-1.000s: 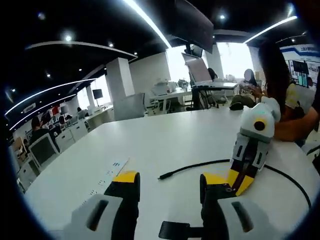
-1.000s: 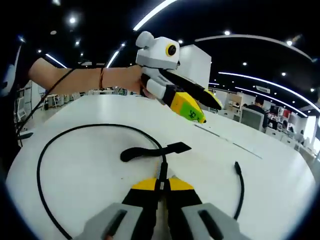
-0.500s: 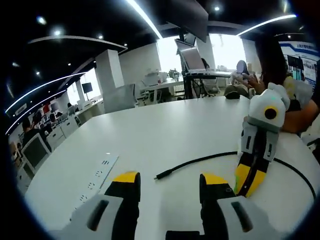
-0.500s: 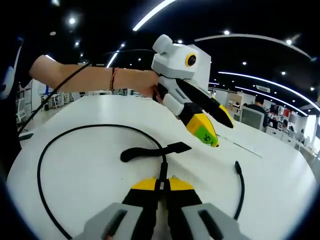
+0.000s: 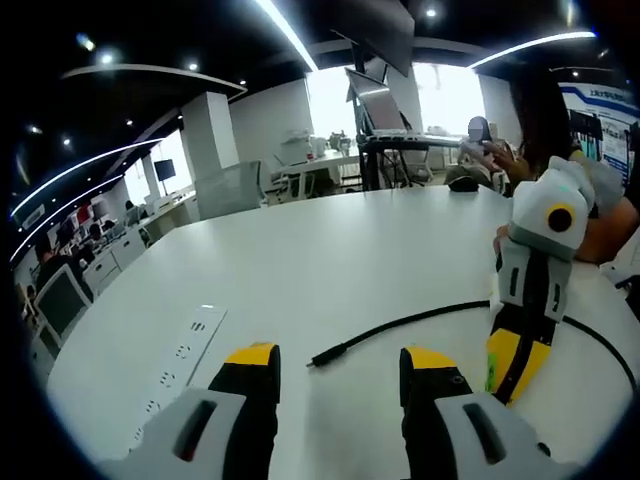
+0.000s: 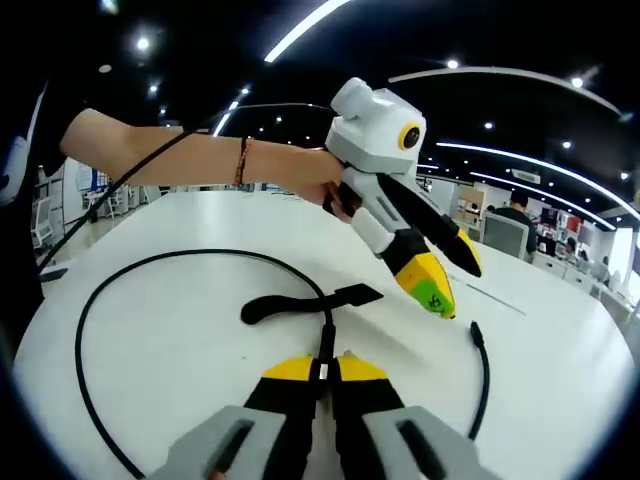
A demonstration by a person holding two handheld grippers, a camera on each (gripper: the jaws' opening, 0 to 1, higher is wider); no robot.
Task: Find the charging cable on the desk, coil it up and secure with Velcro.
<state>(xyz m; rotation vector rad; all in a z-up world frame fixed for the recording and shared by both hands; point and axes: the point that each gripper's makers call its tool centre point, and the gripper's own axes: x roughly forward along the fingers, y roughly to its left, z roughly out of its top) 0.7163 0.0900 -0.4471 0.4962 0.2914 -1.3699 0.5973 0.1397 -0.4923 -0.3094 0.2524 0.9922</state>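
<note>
Free room and obstacles. Left gripper view: bare bench (image 5: pixel 330 260) lies ahead of the spread fingers (image 5: pixel 252 365); the cable (image 5: pixel 420 318) tip rests just ahead of the gap between them. A power strip (image 5: pixel 180 355) lies outside the left finger. The right gripper (image 5: pixel 520 355) stands just beyond the right finger, blocking that side. Right gripper view: the closed fingers (image 6: pixel 290 372) pinch the cable, whose loop (image 6: pixel 100 300) rings open bench to their left. The strap (image 6: pixel 300 300) lies just ahead. The left gripper (image 6: pixel 432 290) and forearm (image 6: pixel 190 160) cross above, ahead-right; the cable end (image 6: pixel 478 335) lies beneath.
</note>
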